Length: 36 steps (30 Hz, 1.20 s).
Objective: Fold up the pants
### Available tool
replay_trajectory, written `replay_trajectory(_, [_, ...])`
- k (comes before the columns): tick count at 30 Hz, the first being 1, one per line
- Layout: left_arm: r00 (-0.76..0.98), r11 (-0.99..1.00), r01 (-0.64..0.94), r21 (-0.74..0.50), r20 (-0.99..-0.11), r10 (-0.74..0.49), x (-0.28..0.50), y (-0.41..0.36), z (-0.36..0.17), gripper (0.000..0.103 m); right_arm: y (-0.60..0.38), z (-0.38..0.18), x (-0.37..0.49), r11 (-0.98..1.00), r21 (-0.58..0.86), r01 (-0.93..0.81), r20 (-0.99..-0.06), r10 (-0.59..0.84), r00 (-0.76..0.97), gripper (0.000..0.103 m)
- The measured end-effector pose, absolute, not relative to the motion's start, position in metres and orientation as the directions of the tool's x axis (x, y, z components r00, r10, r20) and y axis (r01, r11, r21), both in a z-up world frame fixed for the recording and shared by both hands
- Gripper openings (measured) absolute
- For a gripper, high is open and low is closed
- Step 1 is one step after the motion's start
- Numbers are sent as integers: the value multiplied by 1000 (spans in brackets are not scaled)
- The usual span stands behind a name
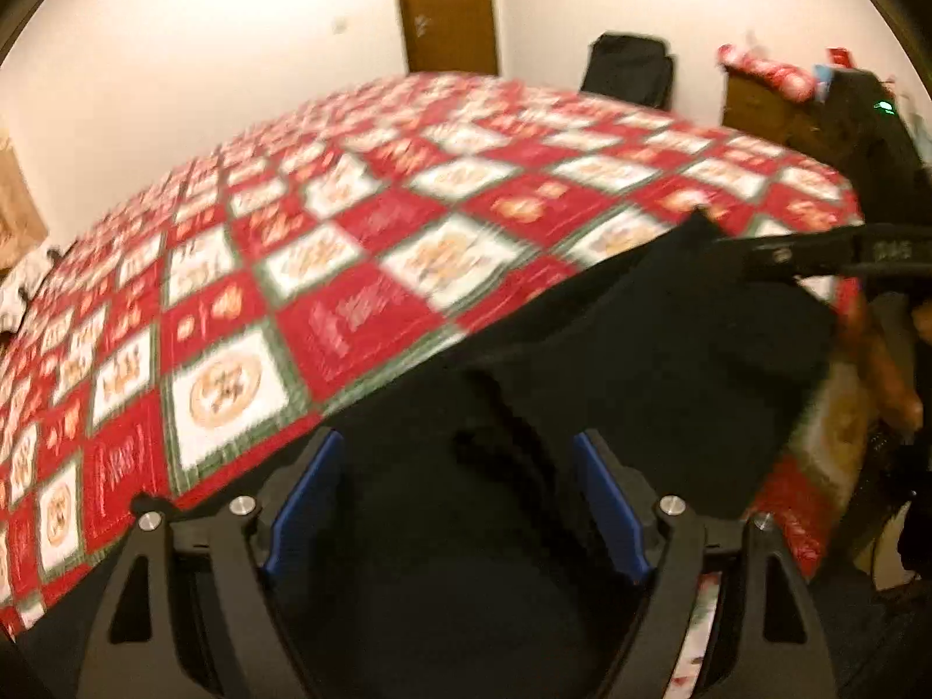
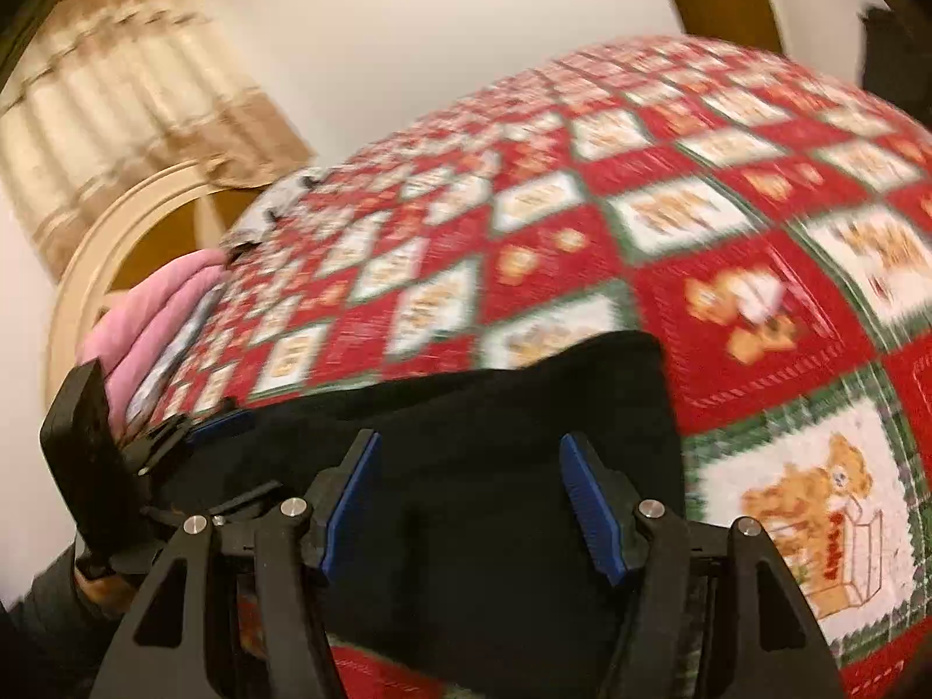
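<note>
Black pants (image 1: 611, 361) lie in a dark heap at the near edge of a bed covered by a red, white and green patchwork quilt (image 1: 361, 268). My left gripper (image 1: 460, 495) hovers over them with its blue pads (image 1: 309, 501) wide apart and not pressing the cloth. In the left wrist view my right gripper (image 1: 728, 250) reaches in from the right beside a raised corner of the pants. In the right wrist view my right gripper (image 2: 469, 501) stands open over the pants (image 2: 495, 408), with dark cloth below its spread fingers. My left gripper (image 2: 198, 431) shows at the left, by the pants' far end.
A folded pink cloth (image 2: 157, 309) and a white printed cloth (image 2: 279, 204) lie at the quilt's far left edge. Behind the bed are a wall, a brown door (image 1: 445, 6), a black bag (image 1: 629, 70) and wooden furniture (image 1: 757, 105) with red items on it.
</note>
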State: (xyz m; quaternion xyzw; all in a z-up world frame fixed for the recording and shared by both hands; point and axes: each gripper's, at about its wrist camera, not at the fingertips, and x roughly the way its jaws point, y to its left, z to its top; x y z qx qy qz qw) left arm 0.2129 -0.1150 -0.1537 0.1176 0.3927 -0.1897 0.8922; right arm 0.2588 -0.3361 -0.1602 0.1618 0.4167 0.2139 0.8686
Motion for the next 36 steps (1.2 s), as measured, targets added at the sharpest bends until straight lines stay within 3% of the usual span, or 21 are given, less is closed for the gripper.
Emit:
replay_trajectory(3, [601, 925, 376, -51, -747, -286, 219, -95, -160, 95, -342, -157, 254, 842, 479, -248, -633, 527, 567, 64])
replay_trajectory(6, [607, 927, 369, -63, -740, -291, 213, -90, -160, 95, -334, -141, 235, 864, 421, -275, -625, 496, 602, 64])
replay_trajectory(9, [613, 931, 358, -73, -734, -293, 203, -80, -158, 95, -310, -139, 213, 814, 436, -384, -614, 581, 534, 64])
replay_trajectory(13, [647, 945, 323, -59, -715, -266, 184, -46, -147, 95, -268, -163, 192, 818, 320, -478, -712, 541, 448, 64])
replay_trajectory(14, [653, 952, 300, -55, -716, -247, 179, -32, -146, 95, -259, -173, 194, 847, 253, -468, -758, 474, 448, 64])
replay_trajectory(20, [713, 993, 115, -30, -693, -104, 147, 59, -134, 95, -259, -160, 192, 851, 277, -446, -721, 491, 489, 64])
replay_trajectory(25, [733, 995, -83, 64, -672, 104, 119, 141, -133, 95, -228, -156, 177, 843, 166, -512, -725, 457, 515, 64])
replay_trajectory(30, [725, 978, -200, -53, -680, 112, 105, 201, -146, 95, -208, -150, 162, 811, 111, -575, -685, 481, 547, 64])
replay_trajectory(32, [721, 971, -203, -124, -690, 62, 105, 210, -158, 90, -204, -148, 160, 804, 113, -584, -673, 494, 550, 64])
replay_trajectory(36, [713, 960, -166, -225, -700, -41, 108, 211, -174, 67, -199, -152, 161, 807, 115, -579, -680, 488, 546, 64])
